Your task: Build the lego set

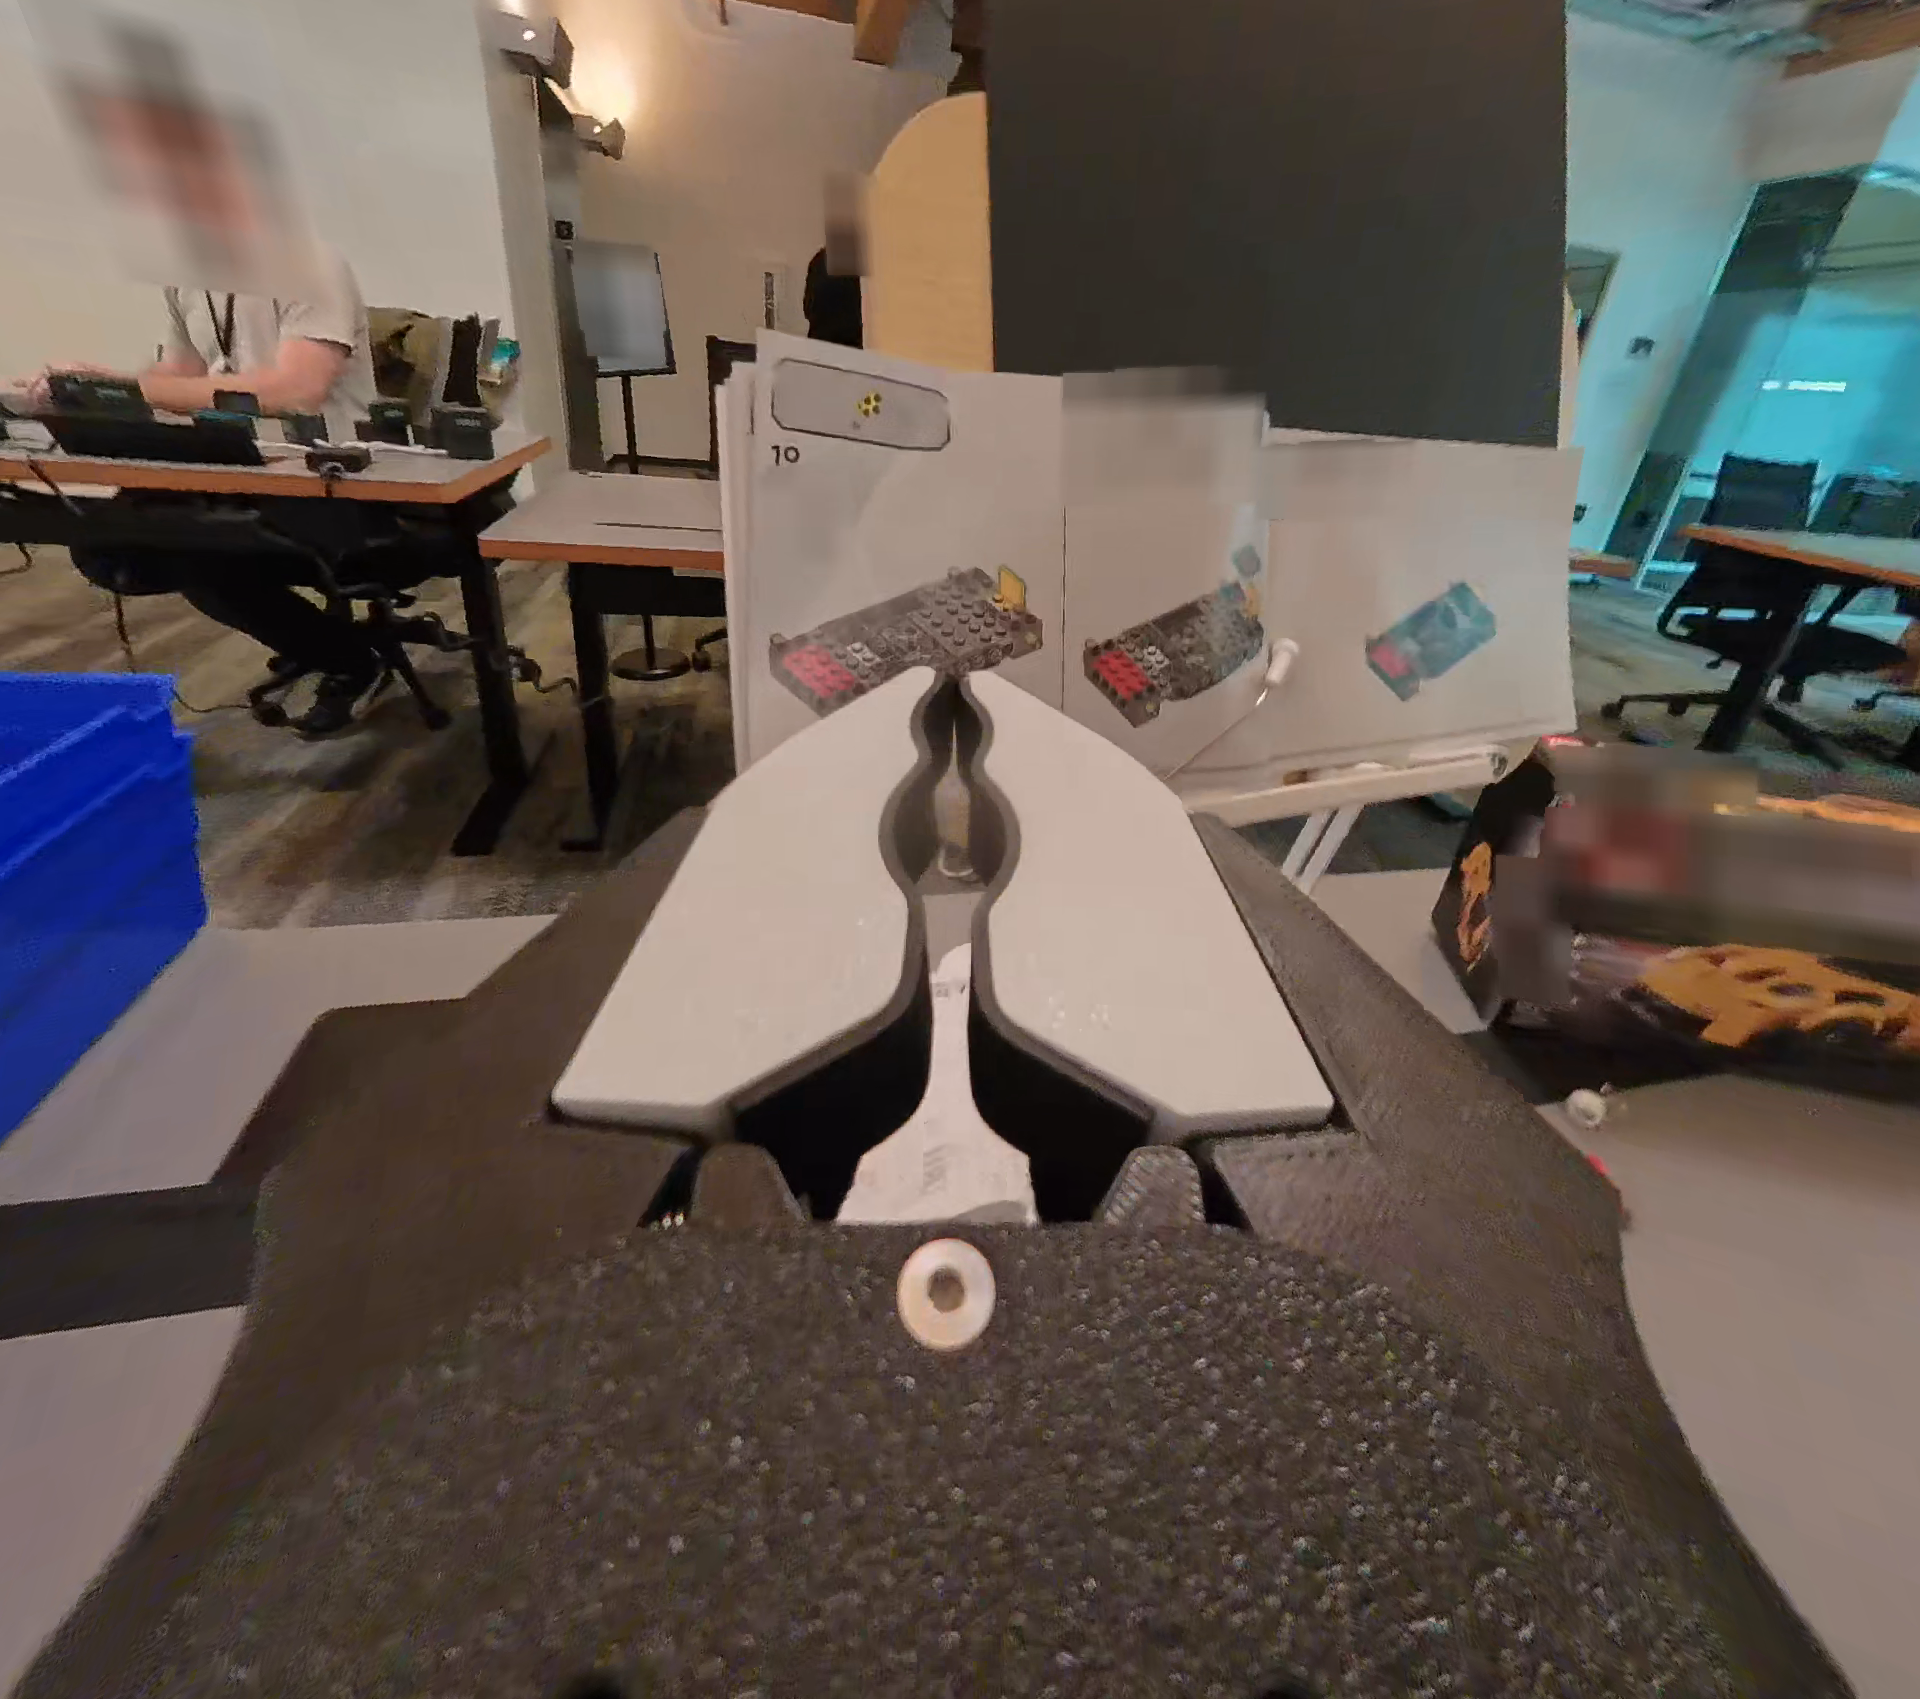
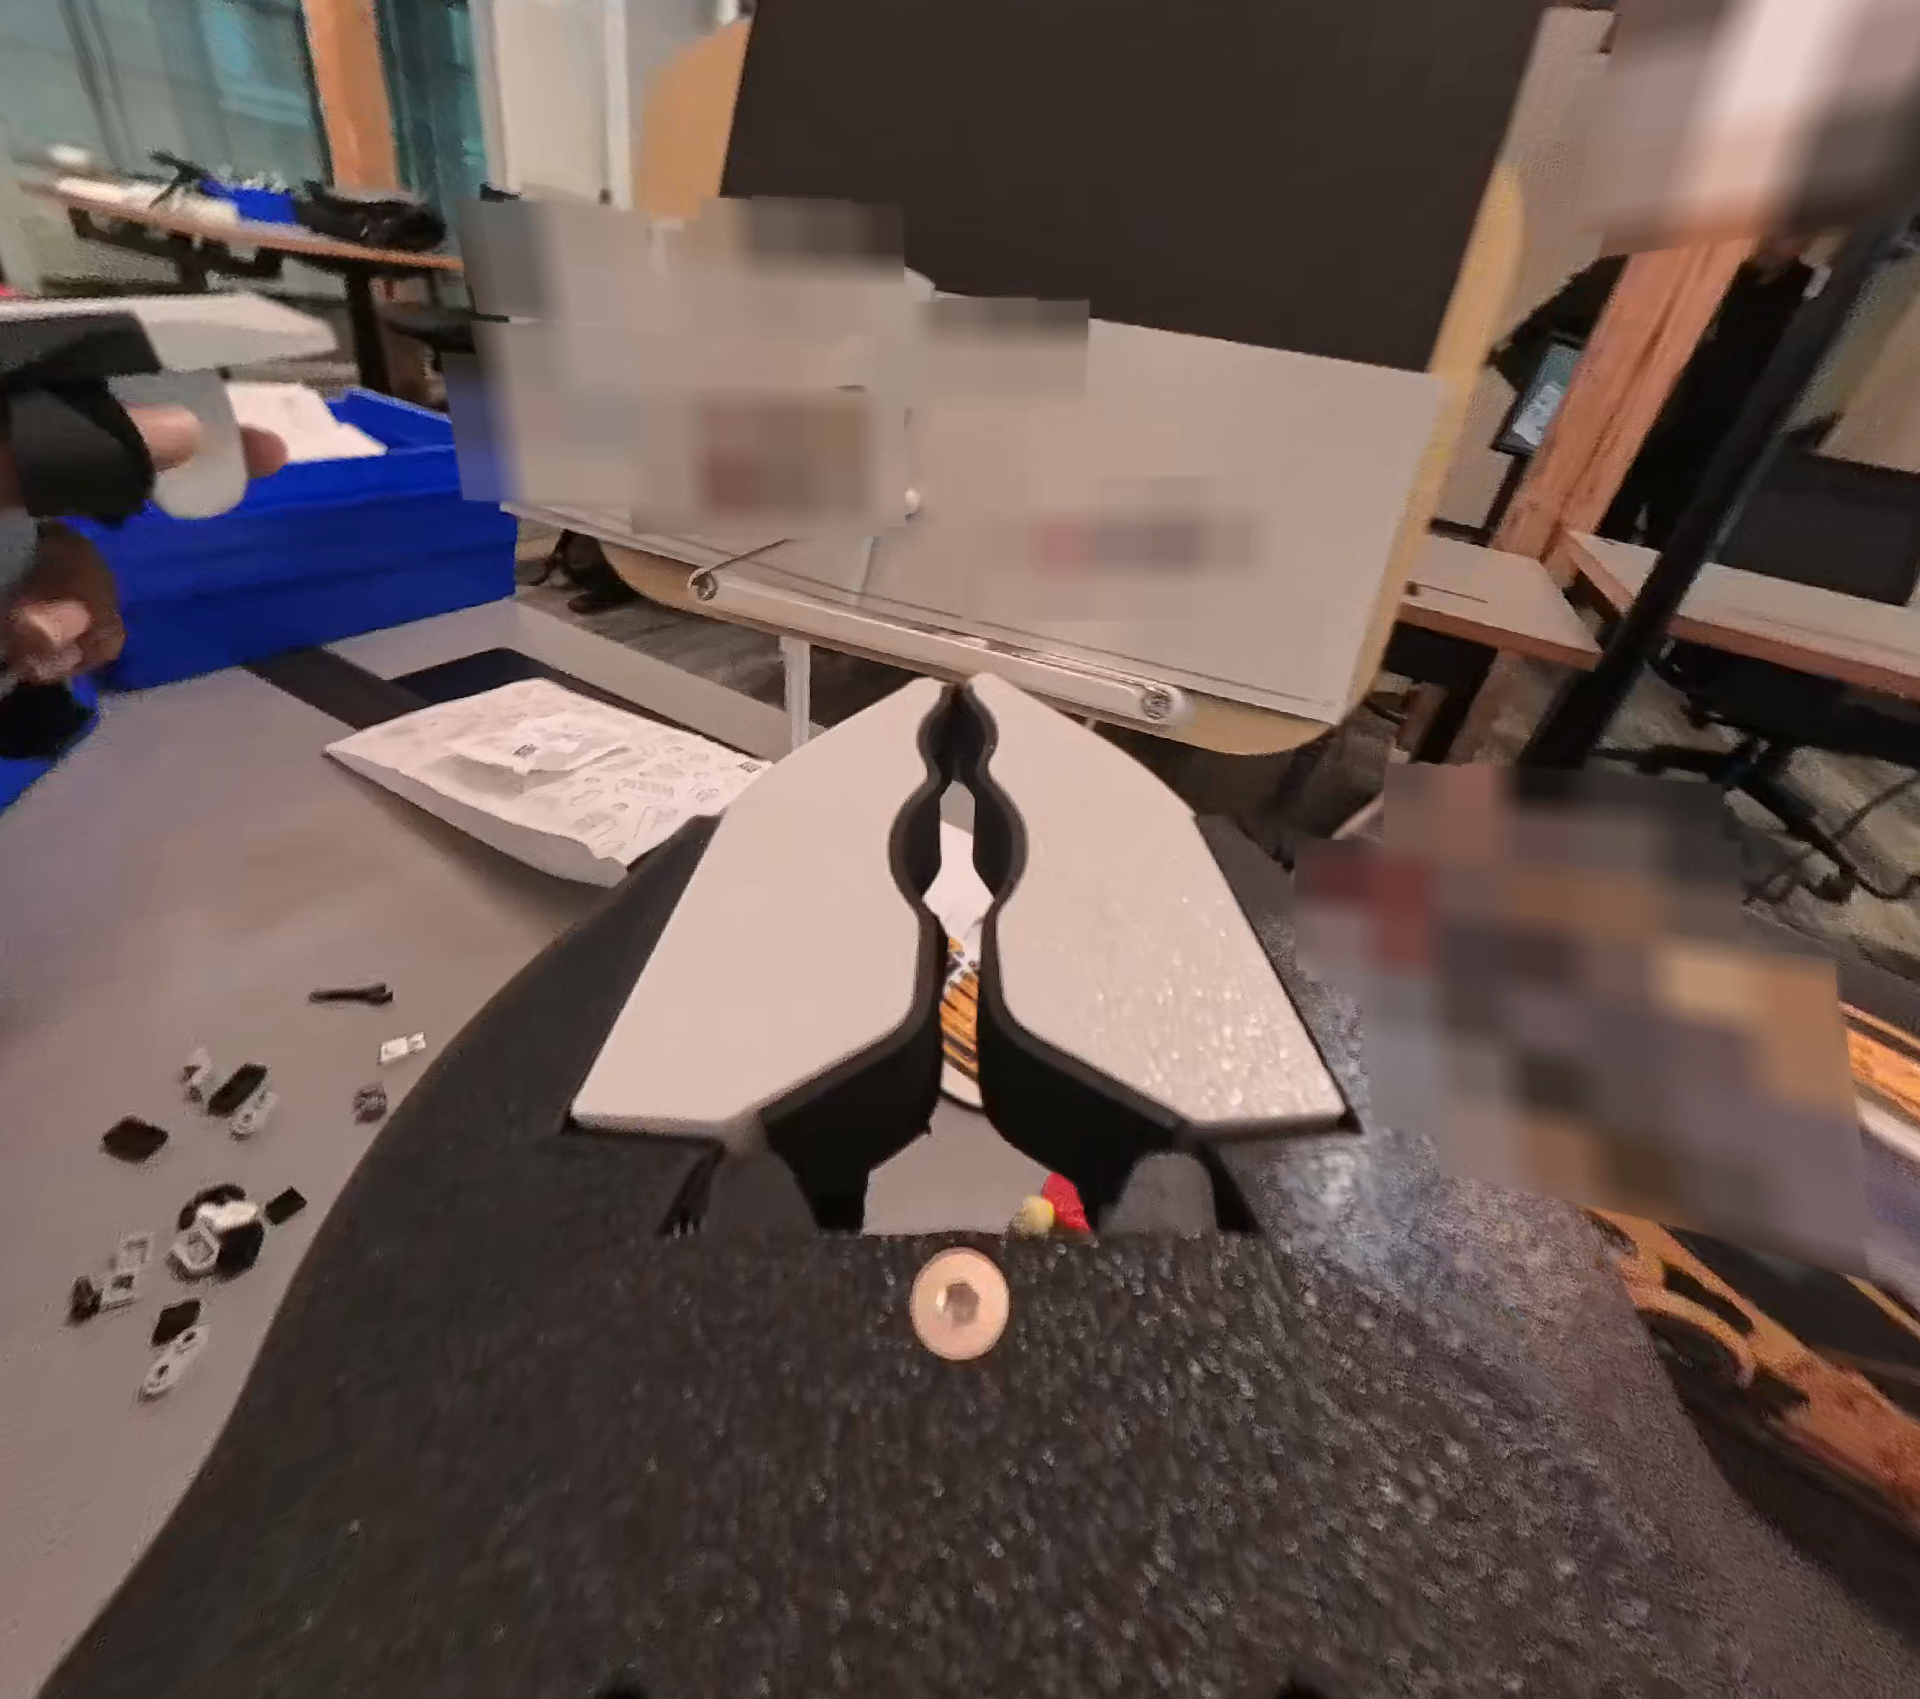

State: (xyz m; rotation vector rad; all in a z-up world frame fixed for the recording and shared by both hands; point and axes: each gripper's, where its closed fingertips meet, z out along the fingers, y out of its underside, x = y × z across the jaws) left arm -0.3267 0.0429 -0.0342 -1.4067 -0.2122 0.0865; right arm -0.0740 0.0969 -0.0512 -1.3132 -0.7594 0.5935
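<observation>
In the left wrist view, the left gripper (image 1: 954, 693) is hovering with its claw pressed together on nothing, pointing at the open instruction booklet (image 1: 894, 548) propped upright at centre frame; the lego box (image 1: 1704, 953) is lying at right.

In the right wrist view, the right gripper (image 2: 958, 699) is likewise closed and empty. Loose lego pieces (image 2: 197, 1202) are lying scattered at lower left, beside a paper bag (image 2: 551, 776). No assembled model is showing, so building seems barely begun.
</observation>
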